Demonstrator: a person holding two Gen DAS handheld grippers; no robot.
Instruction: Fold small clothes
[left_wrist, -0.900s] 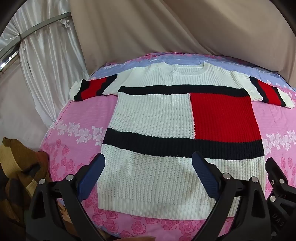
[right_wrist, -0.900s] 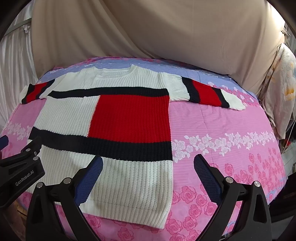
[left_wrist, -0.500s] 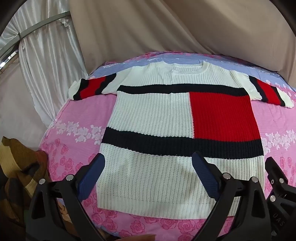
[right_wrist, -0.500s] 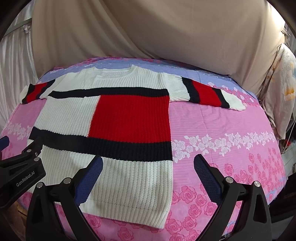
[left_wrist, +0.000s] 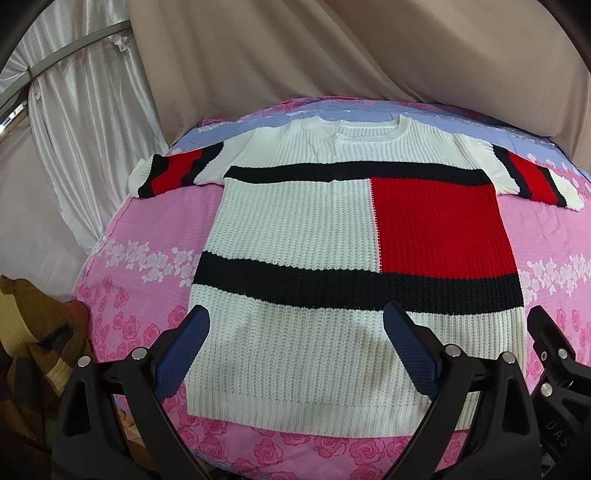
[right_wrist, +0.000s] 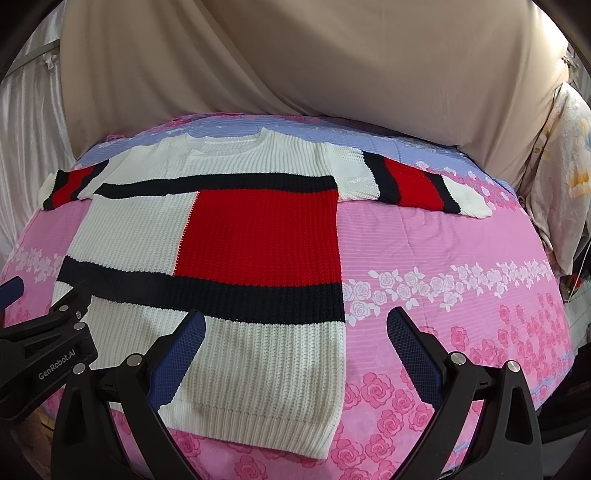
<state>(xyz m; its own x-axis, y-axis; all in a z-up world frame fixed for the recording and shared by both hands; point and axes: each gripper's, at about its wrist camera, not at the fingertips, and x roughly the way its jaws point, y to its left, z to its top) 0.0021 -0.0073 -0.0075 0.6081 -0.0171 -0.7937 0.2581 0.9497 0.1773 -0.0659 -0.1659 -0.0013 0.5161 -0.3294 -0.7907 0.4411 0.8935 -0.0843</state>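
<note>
A knitted sweater (left_wrist: 295, 236), white with black bands and a red block, lies flat and face up on the pink flowered sheet, sleeves spread out. It also shows in the right wrist view (right_wrist: 258, 236). My left gripper (left_wrist: 295, 332) is open and empty, above the hem's left part. My right gripper (right_wrist: 295, 339) is open and empty, above the hem's right corner. The left gripper's body (right_wrist: 44, 354) shows at the left of the right wrist view, and the right gripper's body (left_wrist: 557, 362) shows at the right of the left wrist view.
The pink flowered sheet (right_wrist: 443, 258) covers a rounded bed. Beige and white curtains (left_wrist: 258, 48) hang behind it. A brown and yellow cloth (left_wrist: 33, 332) lies off the bed's left edge. A floral pillow (right_wrist: 561, 166) stands at the right.
Both views have shifted slightly; the sweater sits a touch lower and nearer. Both grippers stay open and the sweater has not moved.
</note>
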